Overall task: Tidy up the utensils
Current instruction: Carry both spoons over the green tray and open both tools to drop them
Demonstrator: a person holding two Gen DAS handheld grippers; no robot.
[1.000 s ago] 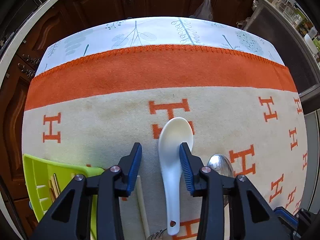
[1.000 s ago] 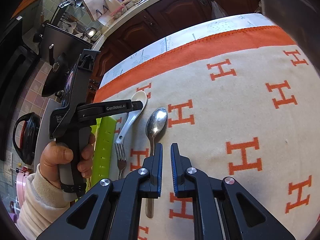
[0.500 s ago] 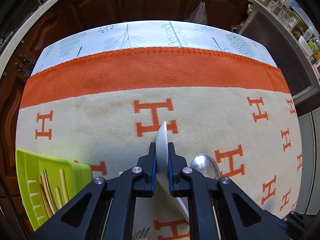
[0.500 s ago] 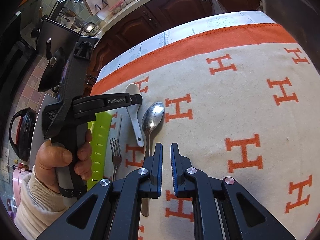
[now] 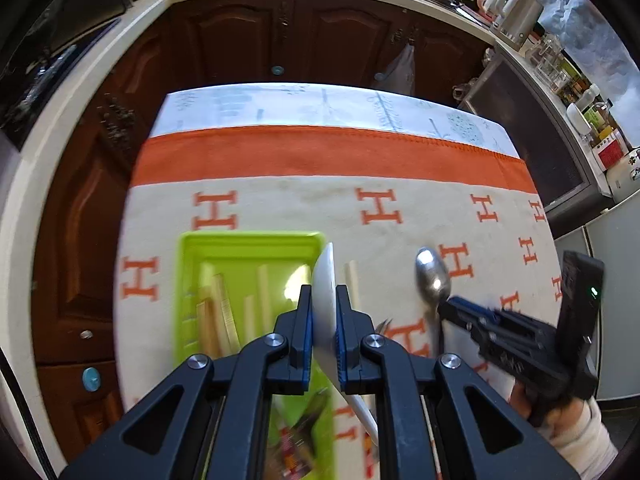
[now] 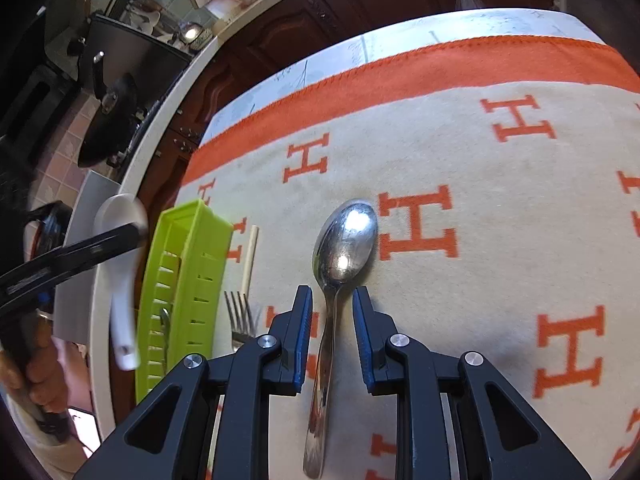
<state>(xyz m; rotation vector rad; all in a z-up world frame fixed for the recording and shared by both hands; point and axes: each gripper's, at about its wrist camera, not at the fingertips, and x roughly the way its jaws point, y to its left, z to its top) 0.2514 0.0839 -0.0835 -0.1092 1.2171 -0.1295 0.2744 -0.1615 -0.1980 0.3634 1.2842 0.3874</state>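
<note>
White ceramic spoon (image 5: 325,300) pinched edge-on in left gripper (image 5: 323,332), right gripper (image 6: 332,334) fingers spread astride shiny metal spoon (image 6: 346,240).

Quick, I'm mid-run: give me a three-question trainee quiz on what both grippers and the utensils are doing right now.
1. True or false: the left gripper is shut on the white spoon.
2. What lies between the right gripper's open jaws? A) fork B) metal spoon C) chopstick
3. Which coloured container holds utensils already?

Key: 1 true. 2 B, untouched; the jaws have just been opening. 3 The green tray.
</note>
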